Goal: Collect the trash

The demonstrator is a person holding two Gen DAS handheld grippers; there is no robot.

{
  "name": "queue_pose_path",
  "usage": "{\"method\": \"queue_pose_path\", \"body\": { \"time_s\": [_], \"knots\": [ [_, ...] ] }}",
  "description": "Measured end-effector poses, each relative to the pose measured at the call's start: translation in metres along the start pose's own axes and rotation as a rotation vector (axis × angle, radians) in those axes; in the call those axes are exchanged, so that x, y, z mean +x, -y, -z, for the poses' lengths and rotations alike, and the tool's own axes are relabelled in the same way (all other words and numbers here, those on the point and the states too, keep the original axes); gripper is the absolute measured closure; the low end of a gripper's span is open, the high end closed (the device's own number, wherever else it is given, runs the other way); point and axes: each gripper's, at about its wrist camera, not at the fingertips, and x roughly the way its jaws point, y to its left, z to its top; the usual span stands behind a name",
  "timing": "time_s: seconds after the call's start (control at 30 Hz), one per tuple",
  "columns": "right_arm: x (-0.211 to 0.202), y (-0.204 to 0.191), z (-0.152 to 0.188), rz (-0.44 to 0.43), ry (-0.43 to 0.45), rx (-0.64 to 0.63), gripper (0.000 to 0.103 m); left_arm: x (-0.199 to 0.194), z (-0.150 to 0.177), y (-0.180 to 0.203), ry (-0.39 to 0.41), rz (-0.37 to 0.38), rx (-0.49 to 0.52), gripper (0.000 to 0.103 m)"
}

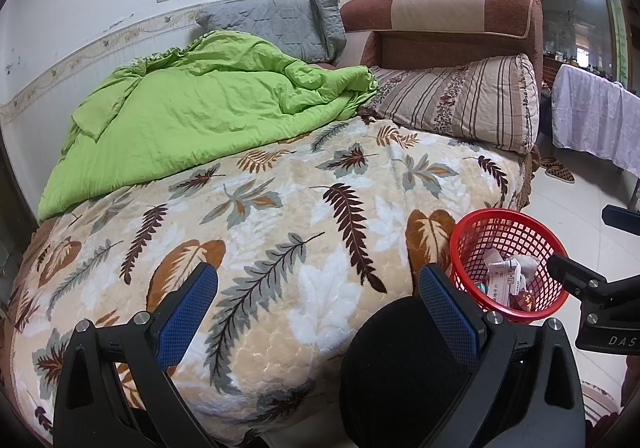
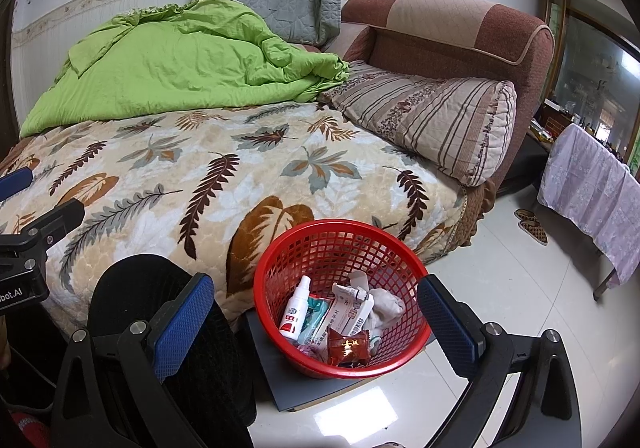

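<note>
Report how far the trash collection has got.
Done: the red basket already holds a white spray bottle, cartons and a red wrapper. In hand: nothing; the left gripper and right gripper are both open. Left: no loose trash shows on the leaf-print blanket.

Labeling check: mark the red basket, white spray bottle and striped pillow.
red basket [image 2: 320,226]: right wrist view, far rim.
white spray bottle [image 2: 294,312]: right wrist view, middle of its body, inside the basket.
striped pillow [image 1: 472,103]: left wrist view, middle of its front face.
</note>
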Motion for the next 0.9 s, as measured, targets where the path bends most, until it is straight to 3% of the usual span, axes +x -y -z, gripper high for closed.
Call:
{"method": "queue_pose_path", "body": {
  "time_s": [0.23, 0.37, 0.5, 0.63, 0.77, 0.83, 0.9],
  "knots": [
    [0.020, -0.012, -0.036, -0.089, 0.004, -0.009, 0.001, 0.014, -0.002, -0.032, -0.051, -0.011, -0.109, 0.003],
    [0.042, -0.043, -0.074, -0.179, -0.006, -0.055, 0.000, 0.031, 0.000, -0.081, -0.086, -0.087, -0.223, 0.003],
    [0.091, -0.089, -0.114, -0.327, -0.117, -0.053, 0.000, 0.048, 0.006, -0.137, -0.125, -0.188, -0.321, 0.003],
    [0.150, -0.153, -0.138, -0.375, -0.225, -0.098, 0.000, 0.075, 0.014, -0.192, -0.188, -0.268, -0.410, 0.003],
    [0.209, -0.218, -0.147, -0.377, -0.313, -0.156, 0.001, 0.113, 0.025, -0.235, -0.280, -0.288, -0.456, 0.003],
    [0.242, -0.241, -0.148, -0.412, -0.373, -0.123, 0.001, 0.137, 0.031, -0.254, -0.333, -0.265, -0.495, 0.003],
    [0.265, -0.258, -0.147, -0.390, -0.393, -0.112, 0.001, 0.155, 0.036, -0.267, -0.361, -0.252, -0.511, 0.003]
  ]
}}
